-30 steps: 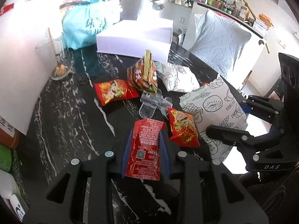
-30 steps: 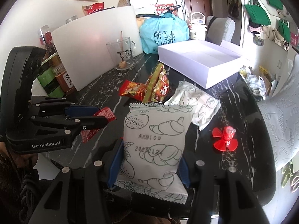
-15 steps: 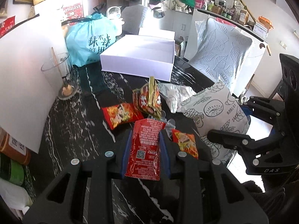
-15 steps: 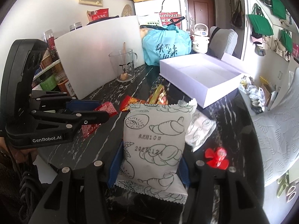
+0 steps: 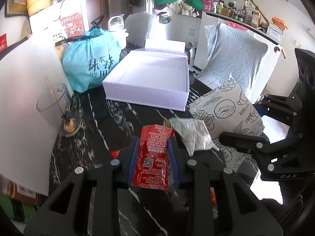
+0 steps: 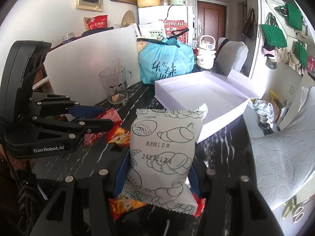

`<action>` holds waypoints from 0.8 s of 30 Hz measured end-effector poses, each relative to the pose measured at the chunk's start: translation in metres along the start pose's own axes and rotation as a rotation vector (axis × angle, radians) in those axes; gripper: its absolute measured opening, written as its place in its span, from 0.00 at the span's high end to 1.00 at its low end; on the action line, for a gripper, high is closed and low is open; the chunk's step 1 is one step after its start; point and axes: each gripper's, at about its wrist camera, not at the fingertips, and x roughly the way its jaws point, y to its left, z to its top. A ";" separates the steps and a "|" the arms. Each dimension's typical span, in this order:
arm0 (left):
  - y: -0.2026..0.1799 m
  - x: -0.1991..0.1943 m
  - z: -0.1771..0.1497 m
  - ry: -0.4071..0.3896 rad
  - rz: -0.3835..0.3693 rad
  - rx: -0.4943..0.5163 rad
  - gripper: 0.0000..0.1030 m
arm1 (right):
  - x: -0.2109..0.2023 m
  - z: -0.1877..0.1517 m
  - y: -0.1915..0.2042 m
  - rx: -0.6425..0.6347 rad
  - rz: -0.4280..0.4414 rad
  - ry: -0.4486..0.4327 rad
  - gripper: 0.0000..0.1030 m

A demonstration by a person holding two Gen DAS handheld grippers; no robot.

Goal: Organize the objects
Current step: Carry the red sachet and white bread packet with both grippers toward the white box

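My left gripper (image 5: 153, 140) is shut on a red ketchup sachet (image 5: 152, 157), held upright above the black marble table (image 5: 122, 122). My right gripper (image 6: 157, 169) is shut on a puffy white bread pack (image 6: 163, 149) printed with croissant drawings. In the left wrist view that pack (image 5: 226, 114) hangs to the right of the sachet. In the right wrist view the sachet (image 6: 110, 116) shows between the left gripper's fingers (image 6: 88, 110). An open, empty white box (image 5: 145, 76) (image 6: 196, 96) lies straight ahead of both grippers.
A small white packet (image 5: 195, 135) and red snack packs (image 6: 118, 135) lie on the table beneath the grippers. A glass mug (image 5: 57, 108) with a stick stands left by a white board (image 5: 25, 98). A blue bag (image 5: 90, 63) sits behind the box; a leaf-patterned chair (image 5: 236, 59) stands right.
Both grippers have risen and moved toward the white box, each still holding its packet. The box looks larger and nearer, and the snack packs on the table have slipped low under the fingers.
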 end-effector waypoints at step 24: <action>0.010 0.075 0.101 -0.012 0.007 0.062 0.73 | 0.051 0.075 -0.078 0.007 -0.012 0.000 0.47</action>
